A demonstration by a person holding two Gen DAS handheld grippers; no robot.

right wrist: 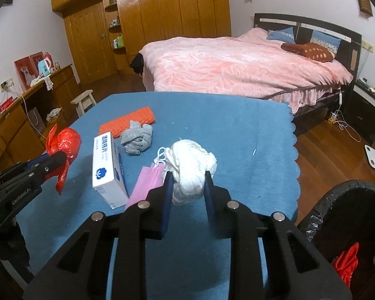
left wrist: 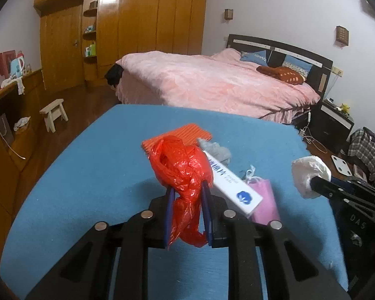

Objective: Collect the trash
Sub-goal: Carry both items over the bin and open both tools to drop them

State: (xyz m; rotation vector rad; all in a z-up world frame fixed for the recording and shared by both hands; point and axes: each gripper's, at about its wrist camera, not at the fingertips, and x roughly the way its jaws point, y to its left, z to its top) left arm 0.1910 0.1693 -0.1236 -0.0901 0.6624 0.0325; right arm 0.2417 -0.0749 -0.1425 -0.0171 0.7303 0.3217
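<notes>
While clamped in the left gripper (left wrist: 187, 190), red bag (left wrist: 181, 167) hangs above blue table (right wrist: 237, 130); white wad (right wrist: 191, 167) pinched by right gripper (right wrist: 188, 182). Could slip short of black bin (right wrist: 320, 207) beside table, being crumpled, slick plastic.

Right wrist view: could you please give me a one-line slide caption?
Right gripper holds a white bag above the blue cloth; bin at lower right.
</notes>
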